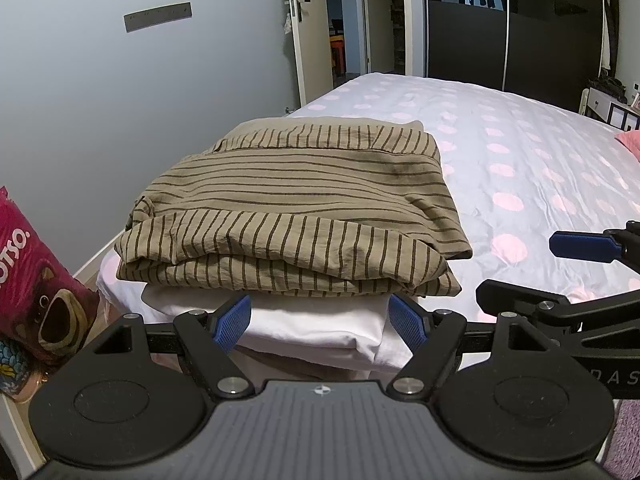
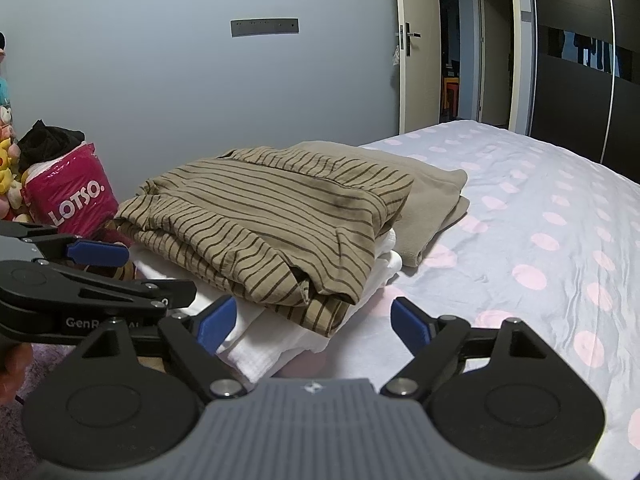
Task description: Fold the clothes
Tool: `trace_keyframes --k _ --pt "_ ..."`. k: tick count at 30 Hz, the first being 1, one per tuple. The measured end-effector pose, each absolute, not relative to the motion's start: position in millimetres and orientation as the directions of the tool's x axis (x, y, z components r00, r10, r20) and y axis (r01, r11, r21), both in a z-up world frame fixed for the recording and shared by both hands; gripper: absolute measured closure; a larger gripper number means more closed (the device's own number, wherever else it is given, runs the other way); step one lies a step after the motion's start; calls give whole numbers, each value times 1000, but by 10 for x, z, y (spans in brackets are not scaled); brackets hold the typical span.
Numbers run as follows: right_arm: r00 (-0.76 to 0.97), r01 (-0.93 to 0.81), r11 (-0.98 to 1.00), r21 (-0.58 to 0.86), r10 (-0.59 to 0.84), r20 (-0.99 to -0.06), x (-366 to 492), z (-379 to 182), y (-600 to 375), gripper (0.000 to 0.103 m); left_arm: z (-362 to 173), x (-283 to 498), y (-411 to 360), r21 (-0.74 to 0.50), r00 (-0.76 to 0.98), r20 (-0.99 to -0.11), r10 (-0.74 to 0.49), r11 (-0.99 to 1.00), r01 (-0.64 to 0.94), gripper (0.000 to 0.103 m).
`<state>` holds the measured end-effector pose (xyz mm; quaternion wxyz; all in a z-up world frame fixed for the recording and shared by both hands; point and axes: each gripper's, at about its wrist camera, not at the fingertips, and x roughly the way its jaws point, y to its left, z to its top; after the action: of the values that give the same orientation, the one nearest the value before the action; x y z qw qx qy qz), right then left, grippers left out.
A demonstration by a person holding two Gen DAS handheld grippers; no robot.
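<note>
Bed: stack of folded clothes at its near corner.
Striped shirt: on top of stack.
White garment: beneath shirt, on bed.
Plain folded garment: behind stack at 1 o'clock, touching it.
Printed bag: off the bed at 9 o'clock.
Door: beyond the bed at 12 o'clock.
Wardrobe: at 2 o'clock.

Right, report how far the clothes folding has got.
Done, by the look of it: the striped shirt lies folded on top of a folded white garment on the bed, with a plain tan piece folded beside the stack. In hand: nothing; the left gripper and right gripper are both open and empty. No unfolded clothing shows in either view.
</note>
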<state>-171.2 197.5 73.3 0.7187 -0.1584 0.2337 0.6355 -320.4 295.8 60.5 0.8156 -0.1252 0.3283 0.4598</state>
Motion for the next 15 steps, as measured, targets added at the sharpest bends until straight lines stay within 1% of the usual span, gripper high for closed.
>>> trace_keyframes --k 15 --pt "80 -987 143 75 838 -540 -1703 727 1971 17 601 -3191 2950 96 362 -652 666 546 -833 28"
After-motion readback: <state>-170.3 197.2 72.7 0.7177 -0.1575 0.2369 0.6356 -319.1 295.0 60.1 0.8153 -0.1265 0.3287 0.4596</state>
